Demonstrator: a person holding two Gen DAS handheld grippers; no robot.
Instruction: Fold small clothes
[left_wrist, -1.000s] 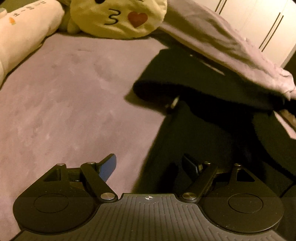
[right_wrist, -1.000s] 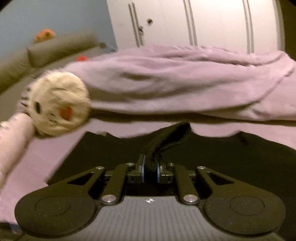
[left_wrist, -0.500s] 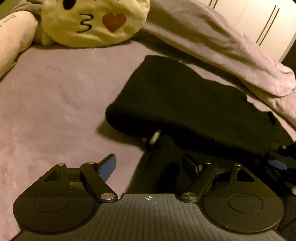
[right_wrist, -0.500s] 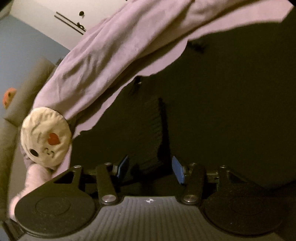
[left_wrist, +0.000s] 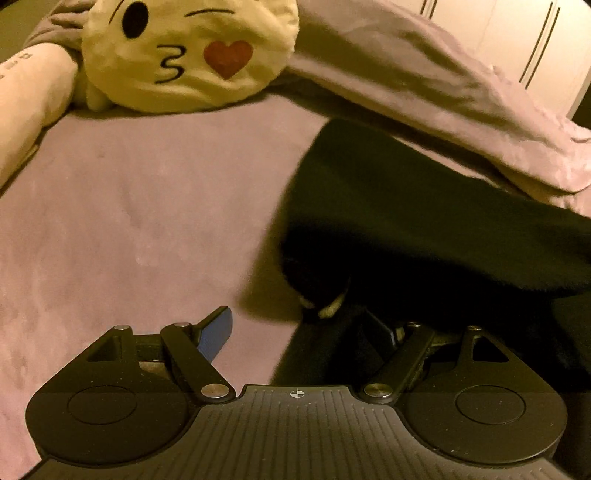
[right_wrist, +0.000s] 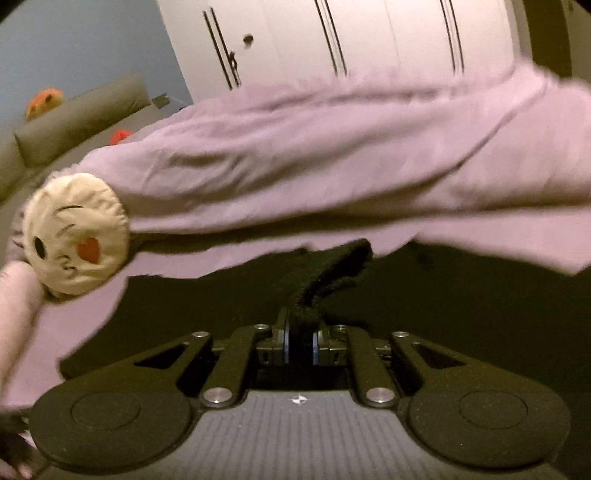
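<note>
A black garment (left_wrist: 424, 221) lies on a bed with a purple sheet (left_wrist: 147, 206), at the right side of the left wrist view. One part of it is folded over the rest, and a small white label (left_wrist: 330, 308) shows at the edge of the fold.

The left gripper (left_wrist: 306, 332) hangs above the near edge of the garment with its jaws spread wide. Its blue left pad (left_wrist: 216, 334) is over the bare sheet, and the right finger is over the dark cloth. Nothing is pinched between them.

The right gripper (right_wrist: 300, 341) has just been closing its jaws, and they are now pressed together on a thick strip of the black garment (right_wrist: 332, 273). The strip rises from the pads and goes away from the camera.

Behind the garment lies a bunched purple blanket (right_wrist: 314, 155). A round yellow cushion (left_wrist: 188, 51) with a kissing face and a red heart is at the head of the bed. White cupboard doors (right_wrist: 332, 33) stand behind.
</note>
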